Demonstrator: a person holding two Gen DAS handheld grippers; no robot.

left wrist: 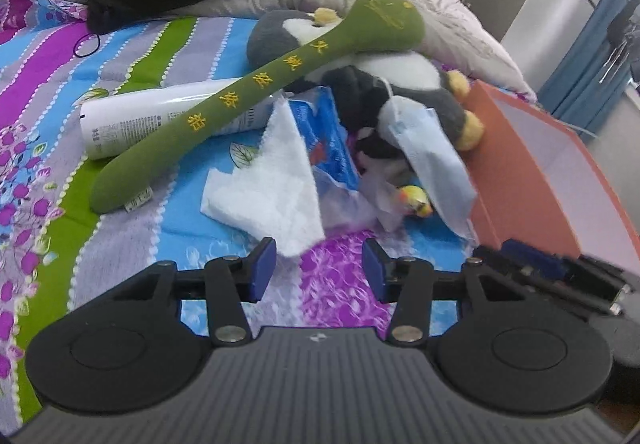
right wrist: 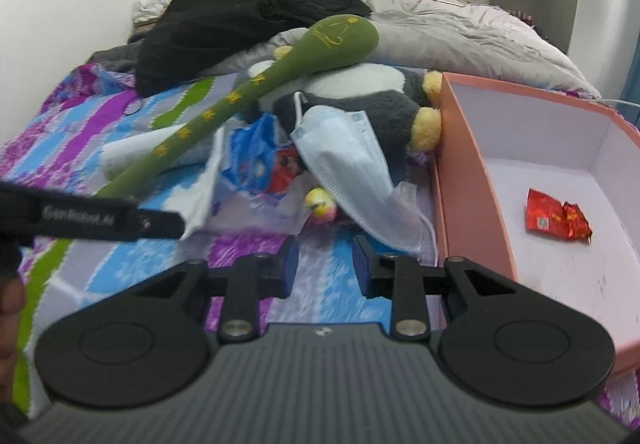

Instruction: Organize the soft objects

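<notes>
While both claws are hovering over the striped floral bedsheet (left wrist: 132,55), the left claw (left wrist: 319,270) is holding its blue pads apart with nothing between them, and the right claw (right wrist: 325,264) is likewise standing apart and empty. Just ahead of the left claw a white tissue (left wrist: 276,183) is lying, its corner nearly touching the left pad. Beyond it, a long green plush stick (left wrist: 256,87) is leaning across a white tube (left wrist: 132,119) and a grey penguin plush (left wrist: 400,83). Ahead of the right claw a blue face mask (right wrist: 344,151) is draping over the penguin plush. To its right a pink box (right wrist: 472,179) is holding a red wrapper (right wrist: 556,215).
</notes>
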